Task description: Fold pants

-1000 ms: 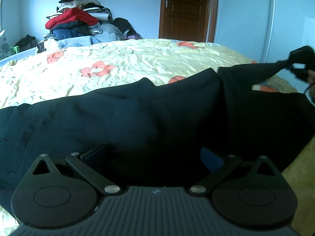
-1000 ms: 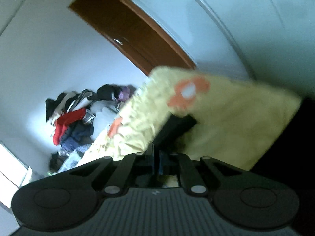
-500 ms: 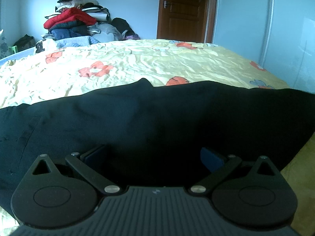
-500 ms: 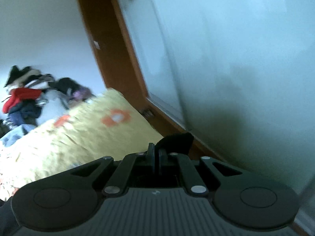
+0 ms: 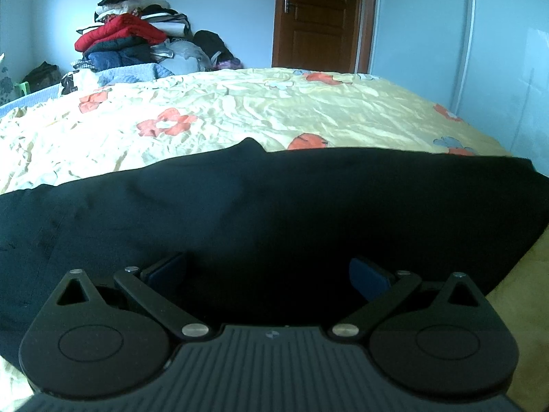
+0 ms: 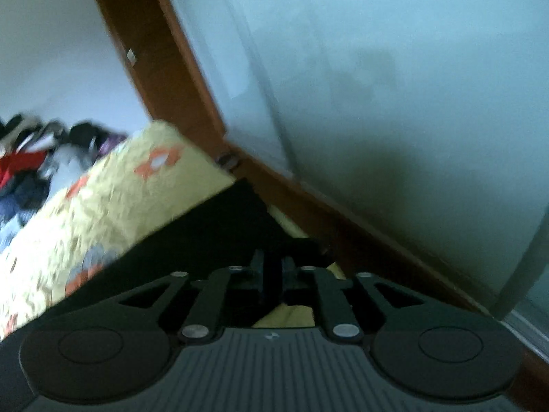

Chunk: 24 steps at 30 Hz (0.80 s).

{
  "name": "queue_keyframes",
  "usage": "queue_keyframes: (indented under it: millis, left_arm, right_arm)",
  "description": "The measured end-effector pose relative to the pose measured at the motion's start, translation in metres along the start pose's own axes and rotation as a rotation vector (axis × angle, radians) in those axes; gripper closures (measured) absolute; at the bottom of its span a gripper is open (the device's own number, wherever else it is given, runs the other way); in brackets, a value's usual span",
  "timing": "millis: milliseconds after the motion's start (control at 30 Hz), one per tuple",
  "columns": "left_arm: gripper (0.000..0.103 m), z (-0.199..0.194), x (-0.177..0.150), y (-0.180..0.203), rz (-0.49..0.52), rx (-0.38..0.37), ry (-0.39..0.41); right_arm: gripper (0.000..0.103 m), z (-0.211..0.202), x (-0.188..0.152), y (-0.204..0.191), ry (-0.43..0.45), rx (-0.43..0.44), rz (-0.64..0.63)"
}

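Right claw (image 6: 272, 274) is seen low in its view with the jaws just eased apart; dark cloth lies between them, though whether the pads press on it cannot be told. Black pants (image 5: 274, 206) are now spread flat across the near part of the bed (image 5: 240, 110), where a second ago the leg end was held lifted at the right edge. The leg appears to have been laid out straight, so a fold can be begun. Left claw (image 5: 267, 271) is held wide and released, low in frame over the pants. Ample open quilt is left beyond the pants; at the right, the bed edge and wardrobe (image 6: 394, 86) lie close.
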<state>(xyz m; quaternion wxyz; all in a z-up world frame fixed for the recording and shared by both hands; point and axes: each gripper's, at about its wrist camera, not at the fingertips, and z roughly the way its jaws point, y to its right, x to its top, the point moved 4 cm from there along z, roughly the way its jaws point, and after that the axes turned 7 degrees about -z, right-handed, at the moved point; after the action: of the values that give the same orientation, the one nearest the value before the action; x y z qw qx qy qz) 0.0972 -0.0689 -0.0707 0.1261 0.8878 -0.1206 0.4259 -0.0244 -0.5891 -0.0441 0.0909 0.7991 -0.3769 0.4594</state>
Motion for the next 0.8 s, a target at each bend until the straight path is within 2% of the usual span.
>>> queue_keyframes:
  millis: [33, 67, 100, 133, 167, 200, 267, 333, 400, 467, 533, 567, 600, 733, 800]
  left_arm:
    - [0.002, -0.003, 0.002, 0.0, -0.012, -0.011, 0.004]
    - [0.002, -0.005, 0.006, -0.001, -0.031, -0.025, 0.014]
    - [0.002, -0.007, 0.009, 0.0, -0.047, -0.036, 0.022]
    - [0.001, -0.009, 0.013, 0.001, -0.055, -0.046, 0.029]
    - [0.001, -0.009, 0.016, 0.003, -0.055, -0.053, 0.037]
    - [0.001, -0.008, 0.02, 0.007, -0.045, -0.05, 0.045]
    - [0.001, -0.003, 0.022, 0.012, -0.016, -0.024, 0.047]
    - [0.001, 0.005, 0.019, 0.018, 0.03, 0.001, 0.018]
    - [0.003, 0.011, 0.011, 0.02, 0.078, 0.026, -0.024]
    - [0.003, 0.009, 0.004, 0.019, 0.106, 0.035, -0.028]
    - [0.002, 0.005, 0.007, 0.018, 0.099, 0.034, -0.005]
    - [0.002, 0.004, 0.011, 0.017, 0.09, 0.029, 0.004]
    - [0.002, 0.004, 0.018, 0.018, 0.082, 0.021, 0.016]
    - [0.002, 0.017, 0.036, 0.02, 0.071, 0.046, 0.018]
    - [0.002, 0.029, 0.036, 0.02, 0.087, 0.082, -0.034]
  right_arm:
    - [0.082, -0.013, 0.004, 0.002, 0.083, -0.084, 0.0]
    - [0.08, -0.022, 0.009, -0.002, 0.151, -0.125, -0.017]
    - [0.08, -0.027, 0.013, -0.01, 0.2, -0.111, -0.052]
    - [0.08, -0.026, 0.017, -0.027, 0.192, -0.038, -0.126]
    - [0.07, -0.017, 0.018, -0.045, 0.13, 0.031, -0.207]
    - [0.049, -0.004, 0.014, -0.068, 0.036, 0.119, -0.299]
    - [0.024, 0.018, 0.002, -0.099, -0.068, 0.243, -0.374]
    - [0.024, 0.039, -0.01, -0.119, -0.134, 0.286, -0.411]
    - [0.024, 0.063, -0.017, -0.123, -0.187, 0.253, -0.434]
    - [0.023, 0.07, -0.012, -0.119, -0.149, 0.208, -0.429]
    - [0.017, 0.067, -0.003, -0.115, -0.132, 0.063, -0.401]
    - [0.005, 0.062, -0.001, -0.117, -0.122, -0.04, -0.397]
    - [0.001, 0.056, -0.002, -0.121, -0.112, -0.086, -0.405]
    - [0.0, 0.024, -0.022, -0.145, -0.057, 0.049, -0.564]
    - [0.0, 0.023, -0.031, -0.155, -0.069, 0.038, -0.617]
